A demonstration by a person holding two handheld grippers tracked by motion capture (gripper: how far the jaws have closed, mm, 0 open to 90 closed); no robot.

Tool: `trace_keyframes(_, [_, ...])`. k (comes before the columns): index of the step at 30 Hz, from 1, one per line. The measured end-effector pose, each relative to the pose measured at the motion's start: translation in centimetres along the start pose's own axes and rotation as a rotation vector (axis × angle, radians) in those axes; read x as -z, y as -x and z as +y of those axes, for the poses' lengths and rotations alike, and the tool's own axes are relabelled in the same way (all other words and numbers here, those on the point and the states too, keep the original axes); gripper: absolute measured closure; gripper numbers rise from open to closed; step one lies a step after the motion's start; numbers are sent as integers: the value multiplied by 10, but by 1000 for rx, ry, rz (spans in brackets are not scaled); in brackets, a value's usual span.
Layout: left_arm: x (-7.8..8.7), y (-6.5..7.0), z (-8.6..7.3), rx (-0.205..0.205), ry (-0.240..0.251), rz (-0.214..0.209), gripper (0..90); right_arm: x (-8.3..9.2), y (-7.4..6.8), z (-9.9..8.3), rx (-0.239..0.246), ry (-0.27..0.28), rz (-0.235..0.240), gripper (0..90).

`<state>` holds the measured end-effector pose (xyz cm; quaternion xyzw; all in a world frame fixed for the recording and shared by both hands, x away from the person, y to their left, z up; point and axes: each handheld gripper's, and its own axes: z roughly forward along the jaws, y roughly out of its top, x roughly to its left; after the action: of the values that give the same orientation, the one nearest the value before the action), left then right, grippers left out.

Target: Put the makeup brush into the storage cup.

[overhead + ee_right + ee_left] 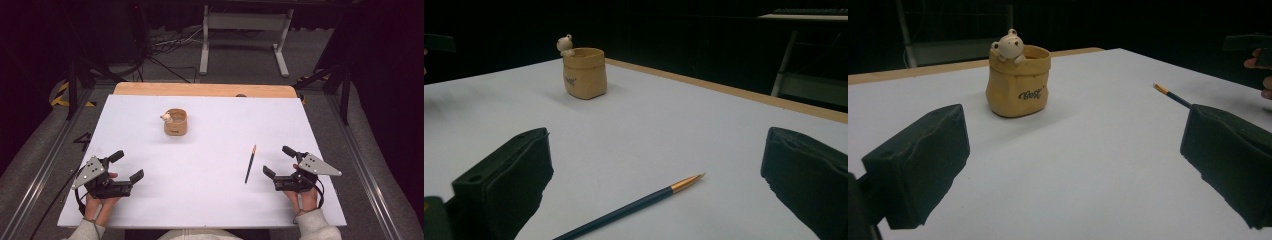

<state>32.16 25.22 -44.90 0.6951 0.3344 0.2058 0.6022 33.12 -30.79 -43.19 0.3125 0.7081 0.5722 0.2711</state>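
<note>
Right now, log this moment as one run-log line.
left gripper: open, empty | right gripper: open, empty | pen: flat on table, beside right gripper | bear pot: upright, untouched

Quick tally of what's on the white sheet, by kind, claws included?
Pot with bear figure: 1
Pen: 1
Claws: 2, left claw and right claw, both open, holding nothing
Total: 4

Dark room, grey carpet floor [240,55], white metal frame [245,22], loose cables [170,42] behind.
</note>
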Motion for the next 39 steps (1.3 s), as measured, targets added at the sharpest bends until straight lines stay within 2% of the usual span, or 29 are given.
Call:
trace_keyframes(20, [0,0,1,-3,-1,6,3,-2,6,8,-51,-6,-5,7])
trace_keyframes(27, [0,0,2,-3,-4,13,3,-16,5,26,-18,-33,-10,9])
trace_keyframes(30, [-1,0,1,-1,-11,11,3,-25,4,33,-32,-55,28,47])
trace_keyframes(39, [0,-1,1,0,-8,14,3,-44,6,52,-10,-72,20,45])
